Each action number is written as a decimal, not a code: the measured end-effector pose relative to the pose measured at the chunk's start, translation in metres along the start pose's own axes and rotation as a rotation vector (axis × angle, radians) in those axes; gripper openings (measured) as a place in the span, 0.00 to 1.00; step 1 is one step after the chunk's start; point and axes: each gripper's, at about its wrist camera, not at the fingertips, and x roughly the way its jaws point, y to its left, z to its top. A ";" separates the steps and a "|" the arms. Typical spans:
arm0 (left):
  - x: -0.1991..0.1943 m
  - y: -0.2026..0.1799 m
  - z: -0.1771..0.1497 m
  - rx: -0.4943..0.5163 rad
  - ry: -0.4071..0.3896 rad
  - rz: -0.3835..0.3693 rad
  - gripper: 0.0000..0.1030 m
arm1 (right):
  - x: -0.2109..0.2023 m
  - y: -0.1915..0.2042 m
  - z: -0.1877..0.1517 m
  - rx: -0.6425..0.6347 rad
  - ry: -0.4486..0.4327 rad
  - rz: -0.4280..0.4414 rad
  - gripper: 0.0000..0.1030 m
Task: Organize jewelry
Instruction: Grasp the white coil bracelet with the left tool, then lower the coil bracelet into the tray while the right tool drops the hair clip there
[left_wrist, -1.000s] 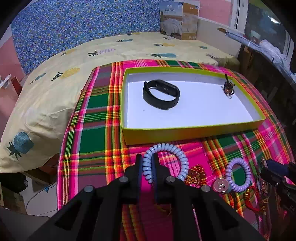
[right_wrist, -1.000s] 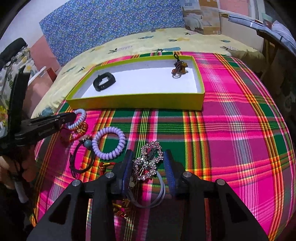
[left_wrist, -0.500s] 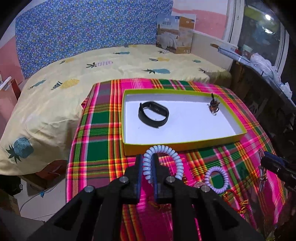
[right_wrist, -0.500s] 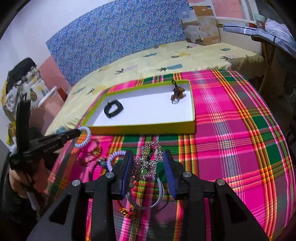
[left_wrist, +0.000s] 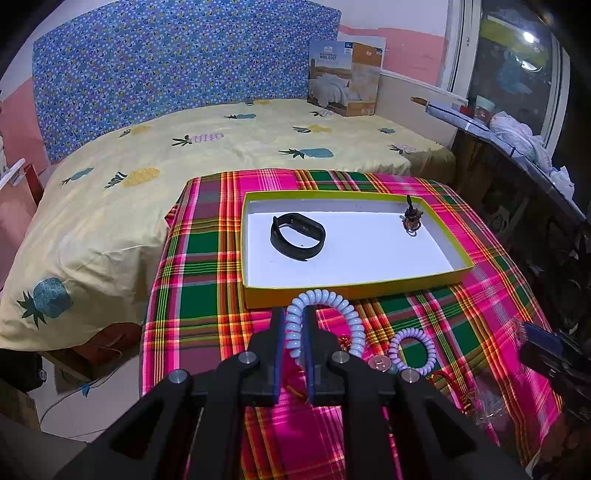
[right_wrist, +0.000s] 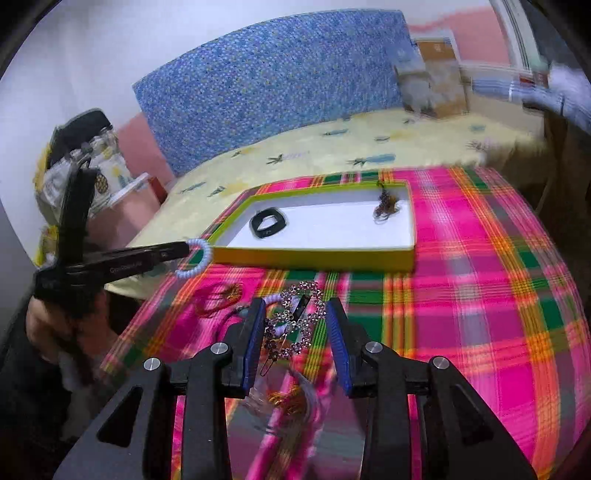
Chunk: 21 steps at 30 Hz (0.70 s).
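Observation:
My left gripper (left_wrist: 294, 320) is shut on a pale blue coil bracelet (left_wrist: 343, 314), lifted above the plaid cloth in front of the yellow-rimmed white box (left_wrist: 354, 286). In the right wrist view that gripper (right_wrist: 190, 246) hangs left of the box (right_wrist: 314, 258) with the bracelet (right_wrist: 199, 258) dangling. My right gripper (right_wrist: 295, 314) is shut on a rhinestone hair clip (right_wrist: 295, 325), raised over the cloth. Inside the box lie a black wristband (left_wrist: 297, 236) and a small brown beaded trinket (left_wrist: 412, 218).
On the plaid cloth (left_wrist: 207, 306) lie a lilac coil bracelet (left_wrist: 410, 349), a red and gold piece (right_wrist: 218, 299) and other small jewelry. A pineapple-print bed (left_wrist: 147, 158) lies behind the table, a dark shelf (left_wrist: 535, 221) to the right.
Both grippers have risen and drawn back from the table, each keeping its piece. The box now looks farther off, and the right view has tilted up.

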 end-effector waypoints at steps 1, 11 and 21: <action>-0.001 0.000 0.000 0.000 0.000 0.003 0.10 | -0.004 0.006 -0.001 -0.034 -0.023 -0.005 0.33; -0.003 0.001 0.002 -0.010 0.003 -0.015 0.10 | -0.001 0.003 0.007 -0.032 -0.006 -0.053 0.33; 0.008 -0.008 0.016 0.011 0.007 -0.035 0.10 | 0.008 0.000 0.032 -0.072 -0.006 -0.078 0.33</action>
